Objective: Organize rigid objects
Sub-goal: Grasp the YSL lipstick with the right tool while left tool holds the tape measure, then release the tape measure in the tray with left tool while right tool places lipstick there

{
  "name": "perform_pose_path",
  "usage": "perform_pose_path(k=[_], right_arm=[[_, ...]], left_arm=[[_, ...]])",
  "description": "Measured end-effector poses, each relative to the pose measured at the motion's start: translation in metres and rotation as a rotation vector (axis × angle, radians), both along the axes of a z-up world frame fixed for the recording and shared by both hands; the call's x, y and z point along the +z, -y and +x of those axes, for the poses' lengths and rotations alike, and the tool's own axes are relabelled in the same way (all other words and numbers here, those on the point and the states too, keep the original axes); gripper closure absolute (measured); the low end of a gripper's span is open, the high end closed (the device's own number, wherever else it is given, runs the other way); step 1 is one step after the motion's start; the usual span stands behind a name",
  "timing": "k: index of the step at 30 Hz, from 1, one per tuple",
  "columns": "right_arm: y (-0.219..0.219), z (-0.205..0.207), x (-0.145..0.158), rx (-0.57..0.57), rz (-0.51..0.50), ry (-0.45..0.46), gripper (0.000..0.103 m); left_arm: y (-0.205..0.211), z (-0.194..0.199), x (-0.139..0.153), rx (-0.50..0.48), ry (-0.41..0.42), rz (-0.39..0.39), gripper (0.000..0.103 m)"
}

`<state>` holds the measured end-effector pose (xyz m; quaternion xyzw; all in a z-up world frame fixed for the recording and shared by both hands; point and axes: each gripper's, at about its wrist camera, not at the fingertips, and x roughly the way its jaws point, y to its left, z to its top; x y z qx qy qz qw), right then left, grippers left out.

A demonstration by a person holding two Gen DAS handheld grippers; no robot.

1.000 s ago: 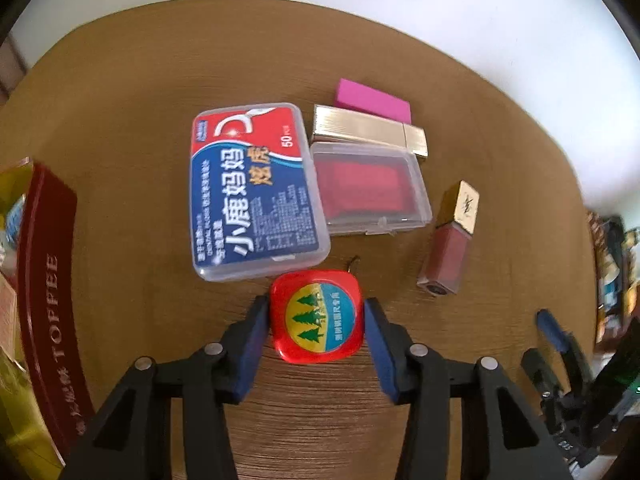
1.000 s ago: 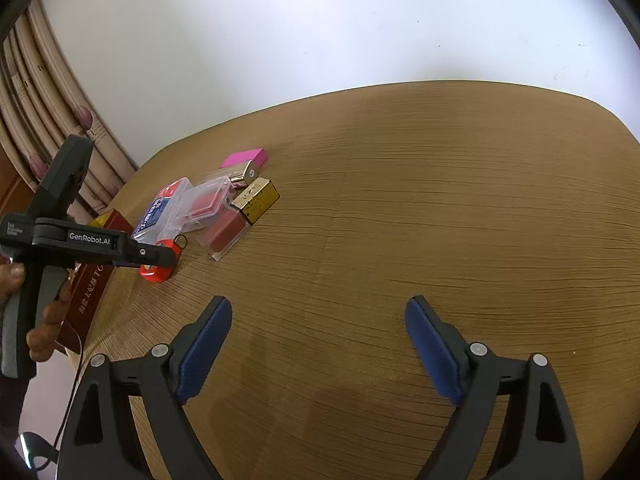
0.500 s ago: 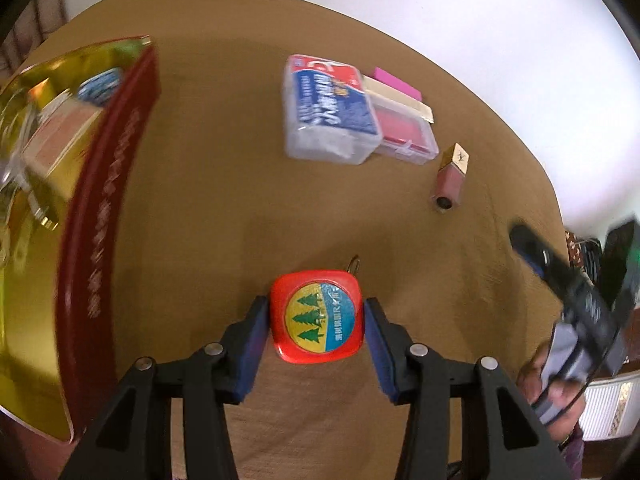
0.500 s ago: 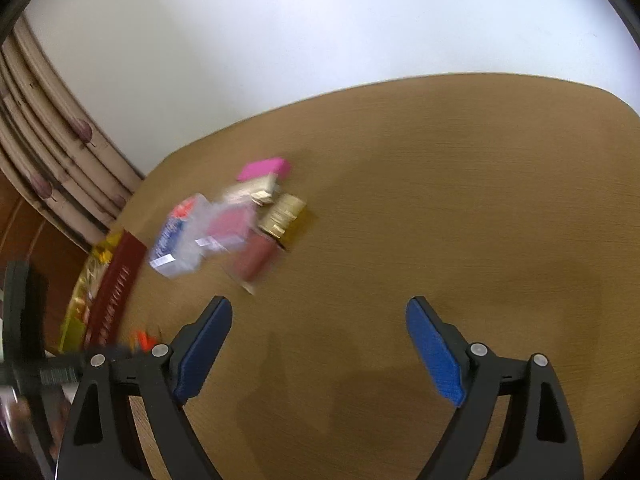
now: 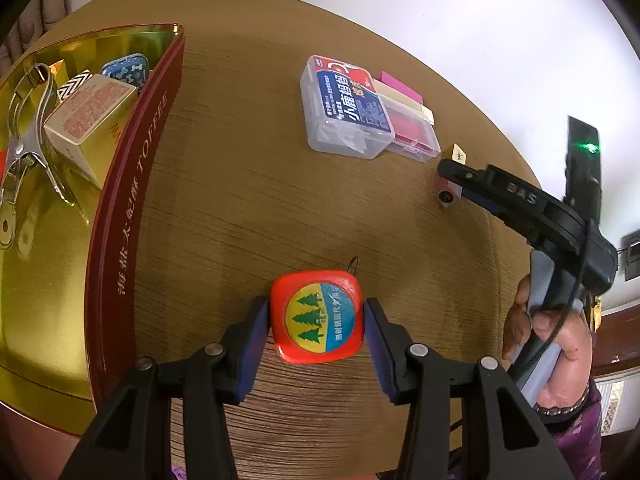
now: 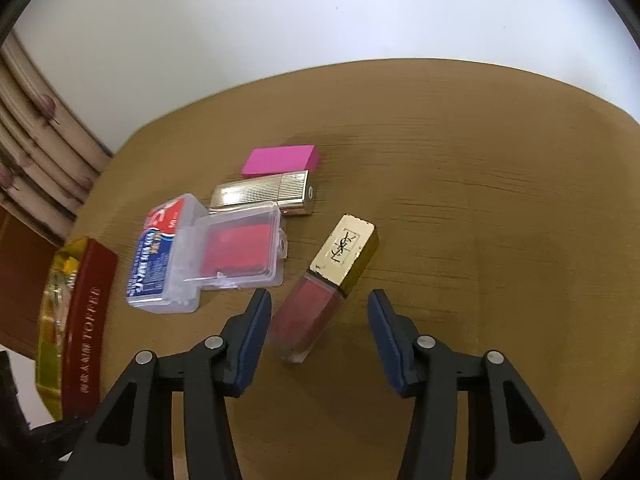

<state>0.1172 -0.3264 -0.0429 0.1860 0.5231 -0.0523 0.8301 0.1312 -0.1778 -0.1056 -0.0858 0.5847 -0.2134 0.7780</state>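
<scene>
Since a second ago both hands have travelled: the left gripper [image 5: 316, 330], clamped throughout on the red tape measure [image 5: 317, 317], has carried it away from the cluster of small items toward the toffee tin [image 5: 132, 184], while the right gripper [image 6: 320, 326] has come in over the lip gloss [image 6: 326, 280], which before lay far off at its left. The right jaws are closing from a wide spread; the gloss tube lies between the blue pads, a clear gap showing on the right side, the left pad [image 6: 256, 330] just beside the tube.

Around the gloss, to its left, sits a clear case with a red insert [image 6: 236, 254], touching the floss-pick box [image 6: 160, 264] with blue and red label. Farther off lie a ribbed gold case [image 6: 268, 196] and, beyond it, a pink block [image 6: 282, 160], near each other. The clear case corner is close to the left pad.

Inside the gold-lined tin, in the left wrist view, lie a cream carton [image 5: 86, 120], a metal clip [image 5: 24, 136] and a blue patterned tin [image 5: 126, 70]. A person's hand [image 5: 548, 344] grips the right tool's handle at the right edge.

Everything rests on a round brown wood-grain table [image 6: 480, 200], before a plain white wall [image 6: 320, 20], with a patterned curtain [image 6: 36, 152] at far left.
</scene>
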Motion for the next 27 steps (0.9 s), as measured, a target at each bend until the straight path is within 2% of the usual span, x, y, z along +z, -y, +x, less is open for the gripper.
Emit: perform_pose_path(k=[3,5,6,7,11,16,18,22,24,27], right_arm=[[-0.004,0.007,-0.002,0.002,-0.035,-0.029,0.061],[-0.007,0.011,-0.003,0.009,-0.083,-0.052,0.070],[-0.009,0.011,-0.003,0.019,-0.104,-0.058,0.080],[-0.009,0.009,-0.004,0.034,-0.116,-0.057,0.084],[-0.006,-0.009,-0.003,0.087,-0.088,-0.018,0.085],[0.006,-0.045,0.003,0.085,-0.040,-0.013,0.085],[0.010,-0.055,0.006,0.077,-0.011,-0.014,0.085],[0.011,-0.073,0.016,0.066,0.066,0.000,0.085],[0.006,-0.071,0.024,0.072,0.090,0.014,0.085],[-0.010,-0.068,0.043,0.101,0.114,0.041,0.085]], left_arm=[[-0.003,-0.002,0.002,-0.006,0.000,0.000,0.055],[-0.004,-0.003,0.002,-0.008,0.003,0.001,0.055],[-0.004,-0.003,0.002,-0.009,0.004,0.001,0.055],[-0.005,-0.004,0.003,-0.008,0.007,0.002,0.055],[-0.012,-0.009,0.016,0.001,0.031,-0.008,0.055],[-0.032,-0.019,0.042,0.025,0.080,-0.027,0.055],[-0.052,-0.023,0.058,0.056,0.113,-0.029,0.055],[-0.097,-0.028,0.083,0.134,0.177,0.016,0.055],[-0.124,-0.027,0.088,0.192,0.197,0.057,0.055],[-0.159,-0.023,0.080,0.267,0.183,0.086,0.055]])
